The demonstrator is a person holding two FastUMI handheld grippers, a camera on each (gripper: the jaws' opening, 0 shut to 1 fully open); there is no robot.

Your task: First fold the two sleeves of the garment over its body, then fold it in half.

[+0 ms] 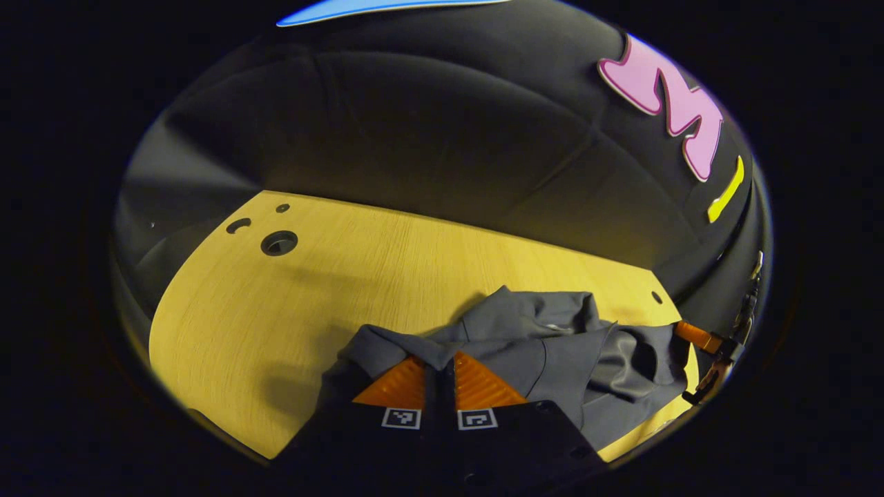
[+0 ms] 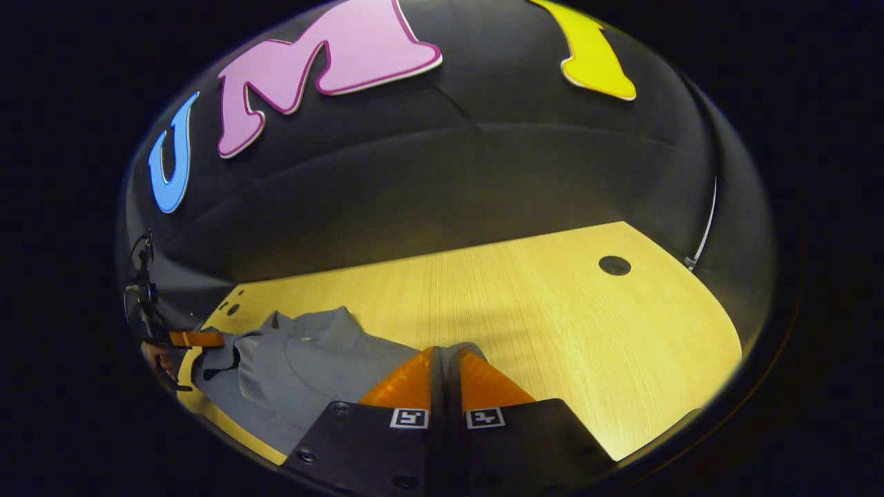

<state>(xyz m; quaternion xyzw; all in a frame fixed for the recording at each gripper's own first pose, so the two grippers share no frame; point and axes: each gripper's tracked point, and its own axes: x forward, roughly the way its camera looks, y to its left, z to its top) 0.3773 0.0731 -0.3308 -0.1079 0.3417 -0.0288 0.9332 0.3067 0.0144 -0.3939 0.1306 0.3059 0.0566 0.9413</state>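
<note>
A grey garment lies crumpled on the wooden table, its collar toward the far side. In the left gripper view my left gripper is shut, with a fold of the garment's edge pinched at its tips. In the right gripper view the garment spreads to the left, and my right gripper is shut on its near corner, where grey cloth wraps the tips. Each view also shows the other gripper at the garment's far end: the right gripper and the left gripper.
The table has a round cable hole and smaller holes near its far left corner, plus a dark hole at the far right. The black booth wall closes in the far side. Bare wood stretches to either side of the garment.
</note>
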